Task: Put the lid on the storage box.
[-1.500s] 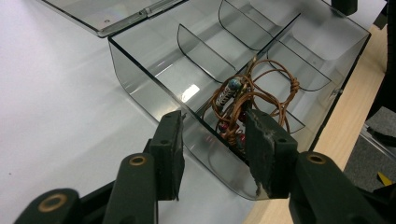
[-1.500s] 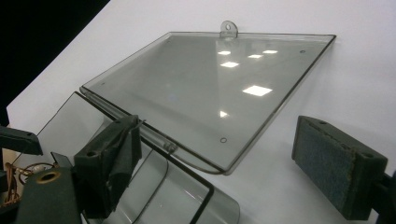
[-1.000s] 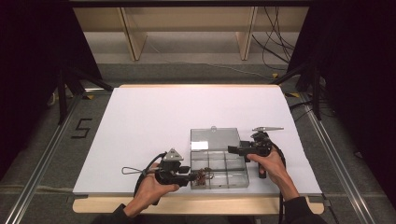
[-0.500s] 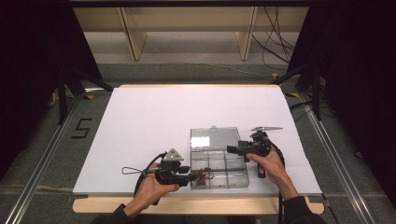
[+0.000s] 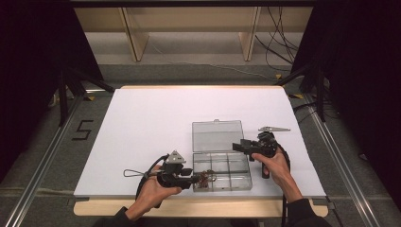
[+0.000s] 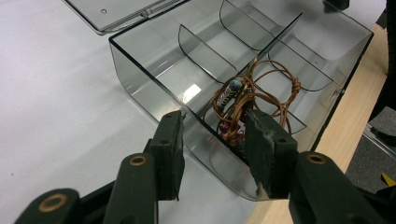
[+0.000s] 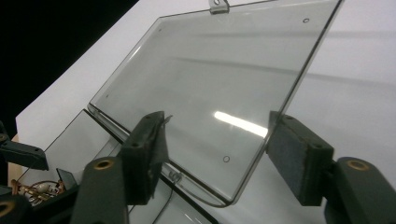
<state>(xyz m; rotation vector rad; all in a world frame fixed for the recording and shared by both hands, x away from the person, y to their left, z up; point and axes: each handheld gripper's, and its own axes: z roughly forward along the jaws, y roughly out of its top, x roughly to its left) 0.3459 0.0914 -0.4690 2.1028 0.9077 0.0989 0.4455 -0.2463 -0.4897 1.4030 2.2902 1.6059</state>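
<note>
While the clear compartment box point(image 5: 222, 170) sits near the table's point(image 5: 142, 123) front edge, at about 5 o'clock from its middle, its lid point(image 5: 217, 135) lies folded flat back toward 12 o'clock. The left gripper point(image 6: 212, 140) straddles the box's near wall half-wide, one pad point(image 6: 169, 154) outside and the other point(image 6: 267, 149) inside, beside a tangle of copper wire jewellery point(image 6: 247, 102) in that corner compartment; whether the pads actually press the wall I cannot tell. The right gripper point(image 7: 217, 154) has just been closing, its jaws moderately apart around the lid's corner by the hinge, not yet pinching it. Closing the lid looks like the step in hand: it should go best if the left keeps the box steady, the right bites the lid's edge squarely, then swings it toward 6 o'clock, keeping clear of the wire.
</note>
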